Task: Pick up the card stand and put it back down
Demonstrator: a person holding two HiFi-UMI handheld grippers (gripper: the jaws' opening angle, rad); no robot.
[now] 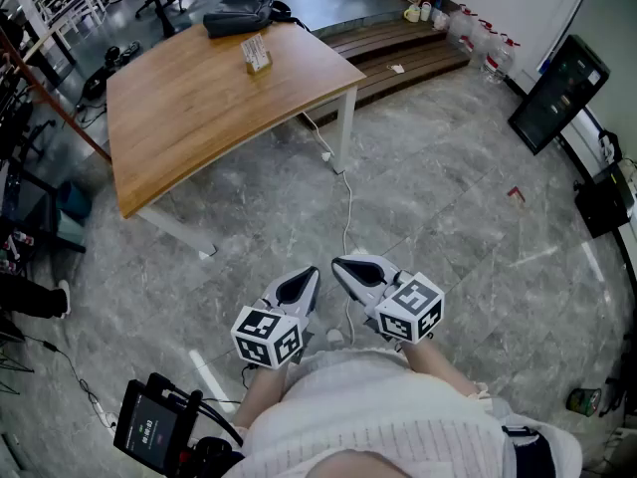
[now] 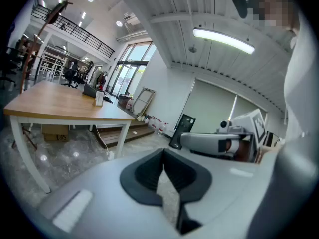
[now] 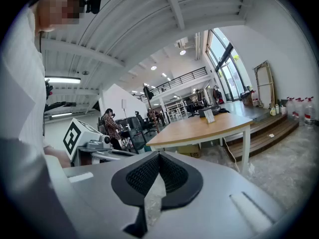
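On the wooden table, toward its far side, stands 1 card stand, upright. 1 black bag lies near it, at the table's far edge. Nothing else is on the top, and 2 white table legs show in the head view.

There are 2 grippers, both low and close to the person's body, over the grey floor and well apart from the table. The left gripper has its jaws closed together w/ nothing between them. Its own view shows the dark pads meeting at the tip, w/ only floor seen through the slit below. The right gripper is the same: pads pressed tip to tip and no object held. The two sit side by side, tips near each other but not touching. Each carries 1 marker cube, so 2 in total.

1 white cable runs over the floor from the table leg toward the grippers. 1 black screen leans at the right wall. A row of clear bottles stands by the wooden steps, but the exact no. is not clear. 1 tablet is at the bottom left. In the right gripper view, 1 other person is in the background, behind the table.
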